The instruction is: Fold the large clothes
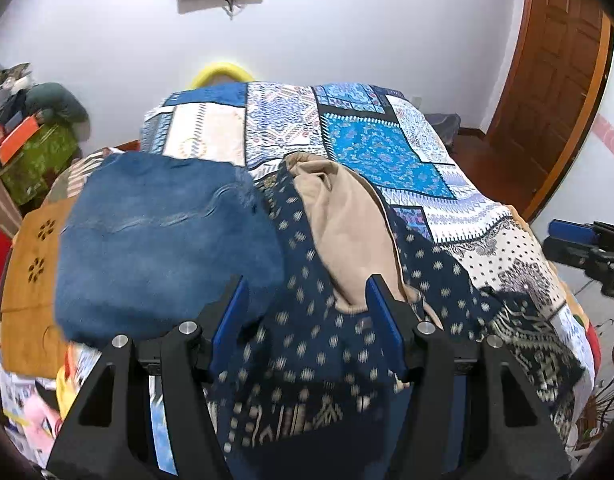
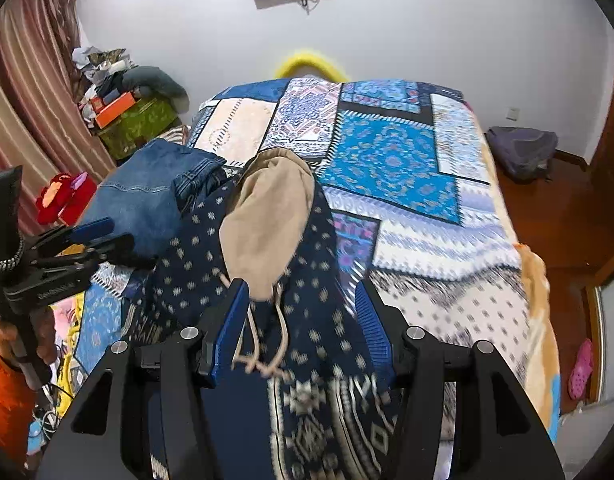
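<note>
A dark navy garment with pale dots and a geometric border lies crumpled on the bed's near end. On top of it rests a beige garment, its drawstrings trailing toward the camera. Folded blue jeans lie to the left. My left gripper hovers open over the navy cloth beside the jeans, with nothing pinched. My right gripper is open above the navy cloth and drawstrings, holding nothing.
The bed's blue patchwork cover stretches toward the far wall. A green box with clutter stands at the left, a backpack and a pink slipper on the floor right. A wooden door is at the right. An orange sleeve shows low left.
</note>
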Demonstrator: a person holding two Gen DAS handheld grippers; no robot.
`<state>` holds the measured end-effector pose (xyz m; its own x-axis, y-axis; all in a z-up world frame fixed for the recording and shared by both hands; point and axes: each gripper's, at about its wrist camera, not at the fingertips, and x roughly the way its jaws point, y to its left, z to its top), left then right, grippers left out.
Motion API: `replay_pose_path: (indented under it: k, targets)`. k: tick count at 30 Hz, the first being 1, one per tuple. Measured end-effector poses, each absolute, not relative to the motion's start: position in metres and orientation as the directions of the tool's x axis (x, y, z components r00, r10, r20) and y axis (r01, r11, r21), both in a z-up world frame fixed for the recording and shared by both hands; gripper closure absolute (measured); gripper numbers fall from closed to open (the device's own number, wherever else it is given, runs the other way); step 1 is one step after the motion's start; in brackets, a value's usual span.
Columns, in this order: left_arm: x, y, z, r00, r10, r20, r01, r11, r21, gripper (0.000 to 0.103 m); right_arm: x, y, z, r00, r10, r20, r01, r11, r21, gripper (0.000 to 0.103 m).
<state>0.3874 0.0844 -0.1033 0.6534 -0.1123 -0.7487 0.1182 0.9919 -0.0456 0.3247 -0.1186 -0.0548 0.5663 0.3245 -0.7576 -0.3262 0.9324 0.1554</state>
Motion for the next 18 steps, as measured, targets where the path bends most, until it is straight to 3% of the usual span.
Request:
replay_pose_path:
  k: [8,15,18]
  targets:
    - [0.473,0.074,-0.131,0.602,-0.130,-0.787,0.116,0.990,-0.075,0.045,0.398,-0.090,-0.104,0.440,0.342,-0.830,-0.311,0.925,0.217,0.052]
    - [0.536,0.082,-0.169,0.529,-0.065,-0.846,0.062,0.997,-0.038,0.068,0.464,-0.073,-0.142,0.369,0.325,-0.871,-0.256,0.936,0.241,0.052]
    - [0.547,0.082,-0.185,0.506,-0.058,-0.860,0.053,0.998,-0.036,0.072,0.486,-0.070,-0.158,0.359,0.299,-0.884,-0.215,0.948,0.233,0.052]
